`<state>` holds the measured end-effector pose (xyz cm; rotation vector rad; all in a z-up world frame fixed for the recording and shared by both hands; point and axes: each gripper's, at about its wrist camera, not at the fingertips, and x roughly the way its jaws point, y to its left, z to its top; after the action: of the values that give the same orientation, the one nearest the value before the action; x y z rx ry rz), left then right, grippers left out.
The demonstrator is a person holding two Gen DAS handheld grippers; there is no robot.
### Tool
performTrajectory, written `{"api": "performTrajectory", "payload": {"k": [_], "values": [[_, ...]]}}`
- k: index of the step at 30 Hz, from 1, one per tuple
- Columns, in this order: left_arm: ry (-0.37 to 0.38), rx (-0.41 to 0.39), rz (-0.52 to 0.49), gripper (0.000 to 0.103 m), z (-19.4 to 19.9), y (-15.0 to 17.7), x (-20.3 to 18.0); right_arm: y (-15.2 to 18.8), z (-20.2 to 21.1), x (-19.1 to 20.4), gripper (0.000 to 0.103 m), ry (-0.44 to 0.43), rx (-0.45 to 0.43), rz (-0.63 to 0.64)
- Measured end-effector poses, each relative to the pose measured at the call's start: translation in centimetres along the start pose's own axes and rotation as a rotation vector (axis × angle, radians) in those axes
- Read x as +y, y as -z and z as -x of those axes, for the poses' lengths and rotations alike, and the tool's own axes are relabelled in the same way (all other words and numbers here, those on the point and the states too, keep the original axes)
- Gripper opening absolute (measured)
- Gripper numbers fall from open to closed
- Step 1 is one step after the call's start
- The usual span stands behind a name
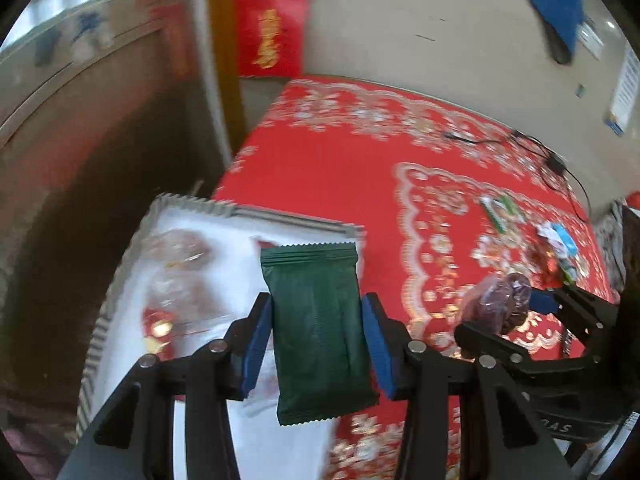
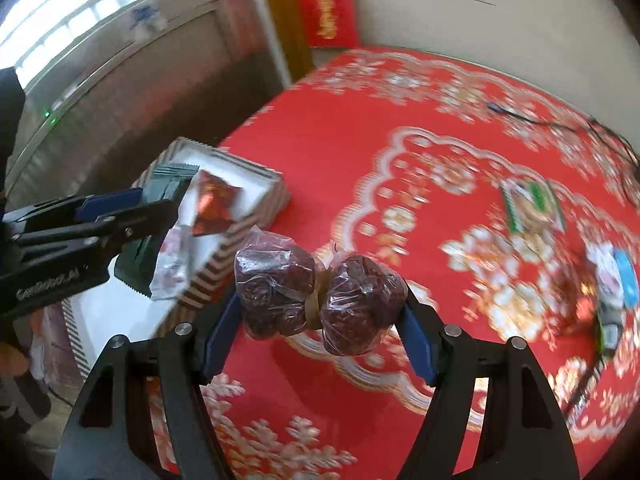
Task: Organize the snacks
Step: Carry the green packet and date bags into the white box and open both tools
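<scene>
The left tongs (image 1: 316, 336) are clenched on a dark green snack packet (image 1: 318, 332), blue pads pressing both of its long edges; the packet stands upright above the white inside of a striped-rim box (image 1: 280, 216). In that box, at about nine o'clock from the packet, lie clear-wrapped snacks and a red one (image 1: 160, 320), blurred.

The right tongs (image 2: 320, 304) grasp a clear bag of dark red dates (image 2: 316, 292), cinched in the middle by a band, held above the red flowered cloth of the worktop (image 2: 340, 152). The box sits at ten o'clock from the bag.

Farther off, toward two o'clock, a green-edged packet (image 2: 532, 204) and a small heap of mixed wrappers (image 2: 612, 276) lie on the cloth. A black cable (image 2: 532, 120) runs along the far edge.
</scene>
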<state>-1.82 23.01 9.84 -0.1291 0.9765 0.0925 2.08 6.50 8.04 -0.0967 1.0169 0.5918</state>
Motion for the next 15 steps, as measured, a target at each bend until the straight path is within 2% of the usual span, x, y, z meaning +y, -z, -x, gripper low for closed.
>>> {"api": "performTrajectory", "payload": {"k": [8, 15], "values": [[-0.059, 0.036, 0.099, 0.048, -1.0, 1.1, 5.7, -2.0, -1.9, 4.3, 0.072, -0.040, 0.017, 0.098], [-0.092, 0.066, 0.118, 0.048, -2.6, 2.0, 7.5, -3.4, -4.3, 8.4, 0.072, -0.071, 0.068, 0.221]]}}
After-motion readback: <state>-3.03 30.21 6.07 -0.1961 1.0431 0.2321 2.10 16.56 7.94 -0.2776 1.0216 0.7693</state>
